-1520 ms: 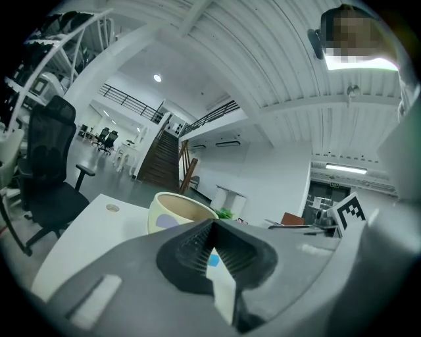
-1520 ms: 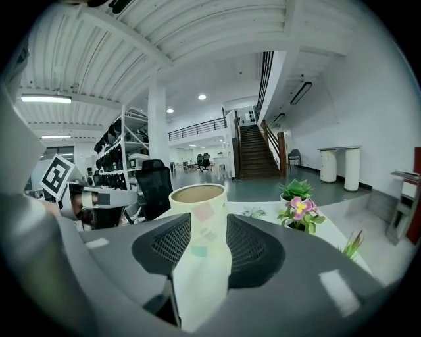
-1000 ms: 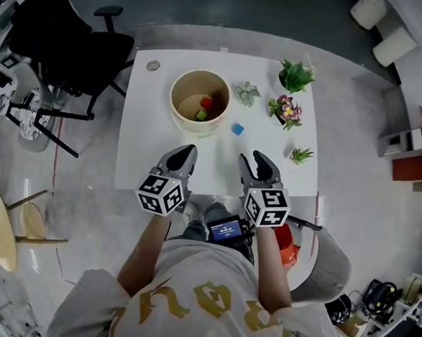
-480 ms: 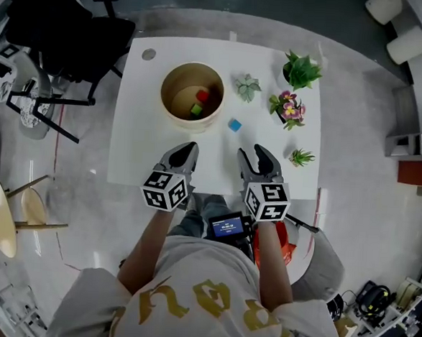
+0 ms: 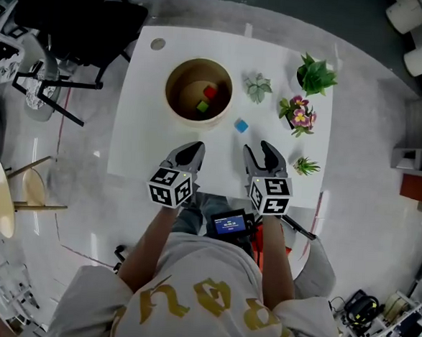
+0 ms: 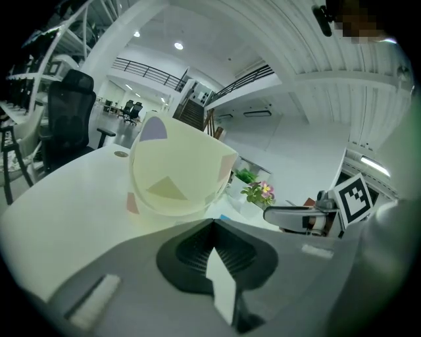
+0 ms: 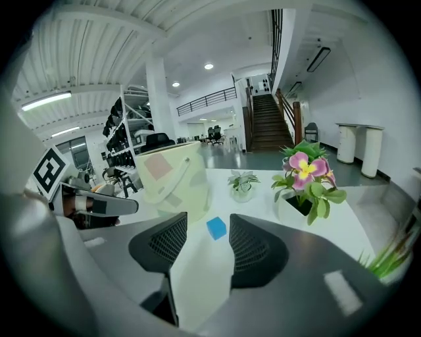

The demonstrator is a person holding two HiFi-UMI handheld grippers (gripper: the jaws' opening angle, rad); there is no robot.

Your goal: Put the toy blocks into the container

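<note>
Both grippers hover over the near edge of the table [image 5: 144, 145], side by side with a gap between them. Left gripper [image 5: 190, 151]: jaws pressed together tip to tip, nothing in them, and it's pointing at the container [image 5: 180, 79], which stands on the far side of the table just ahead of it. Right gripper [image 5: 261, 155]: its jaws have just been opening and stand wide apart, with nothing between the pads. Through that gap you can see the blue block [image 5: 241, 125]. It sits on the table beyond the tips, clear of them, just right of the container's near side. Inside the container, a red block [image 5: 210, 92] and a green block [image 5: 201, 107] lie on the bottom, close together. Further right, a succulent [image 5: 258, 87] and pink flowers [image 5: 299, 116] stand on the table, apart from the blue block
</note>
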